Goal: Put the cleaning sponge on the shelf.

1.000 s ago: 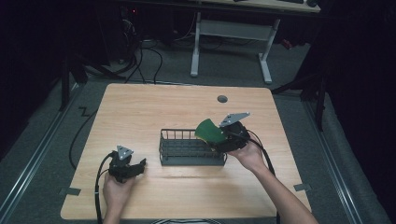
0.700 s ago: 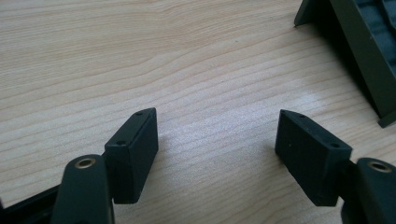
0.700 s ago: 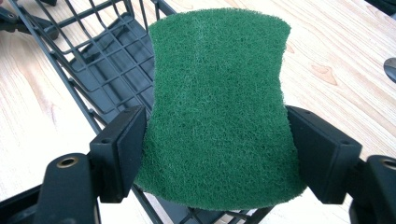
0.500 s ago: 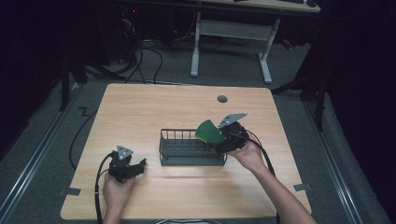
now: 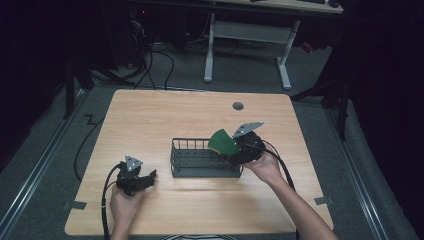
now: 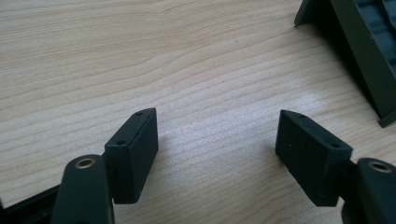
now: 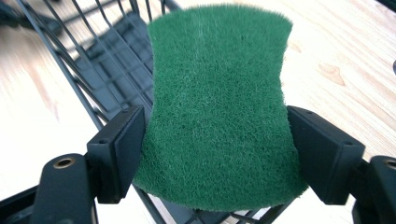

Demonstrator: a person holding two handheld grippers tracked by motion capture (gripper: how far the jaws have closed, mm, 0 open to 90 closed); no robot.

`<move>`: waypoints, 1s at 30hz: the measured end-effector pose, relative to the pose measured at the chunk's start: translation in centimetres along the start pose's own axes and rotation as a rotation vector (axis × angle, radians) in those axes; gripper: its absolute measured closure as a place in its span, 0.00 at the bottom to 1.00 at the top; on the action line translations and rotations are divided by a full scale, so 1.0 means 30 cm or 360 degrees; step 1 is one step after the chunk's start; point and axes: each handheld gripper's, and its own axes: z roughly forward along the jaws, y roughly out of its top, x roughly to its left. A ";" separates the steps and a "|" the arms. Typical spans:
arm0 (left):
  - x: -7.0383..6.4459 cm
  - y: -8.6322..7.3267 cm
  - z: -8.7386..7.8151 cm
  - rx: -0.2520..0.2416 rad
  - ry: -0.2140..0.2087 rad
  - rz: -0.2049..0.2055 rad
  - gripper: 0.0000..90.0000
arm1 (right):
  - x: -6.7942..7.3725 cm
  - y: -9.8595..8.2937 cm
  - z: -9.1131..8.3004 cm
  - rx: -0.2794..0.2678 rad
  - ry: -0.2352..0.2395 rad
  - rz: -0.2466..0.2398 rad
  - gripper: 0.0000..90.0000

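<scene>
A green scouring sponge [image 7: 217, 102] is pinched at its waist between the two black jaws of my right gripper [image 7: 215, 154]. In the high view that sponge [image 5: 223, 142] hangs over the right end of a dark wire basket [image 5: 192, 161], with the right gripper [image 5: 235, 148] just right of the basket's rim. My left gripper [image 5: 147, 177] rests low on the table, left of the basket, and its jaws stand wide apart over bare wood [image 6: 217, 140]. A corner of the basket [image 6: 369, 60] shows at the upper right of the left gripper view.
The wooden table [image 5: 150, 120] has a round grommet hole [image 5: 238, 106] near its far edge. Cables trail from both grippers off the front edge. Beyond the table stand a white desk frame [image 5: 250, 35] and floor cables.
</scene>
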 end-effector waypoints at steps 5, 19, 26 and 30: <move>0.000 0.000 0.000 0.0000 0.0000 0.0000 0.34 | -0.003 -0.004 -0.002 -0.0028 0.0020 0.0024 0.25; 0.000 0.000 0.000 0.0001 0.0002 0.0003 0.34 | -0.004 -0.006 -0.005 -0.0040 0.0048 0.0034 0.24; 0.000 0.000 0.000 0.0001 0.0001 0.0002 0.34 | -0.005 -0.008 -0.001 -0.0044 0.0052 0.0030 0.24; 0.000 0.000 0.000 0.0000 0.0001 0.0001 0.34 | -0.001 -0.006 -0.004 -0.0051 0.0043 0.0018 0.24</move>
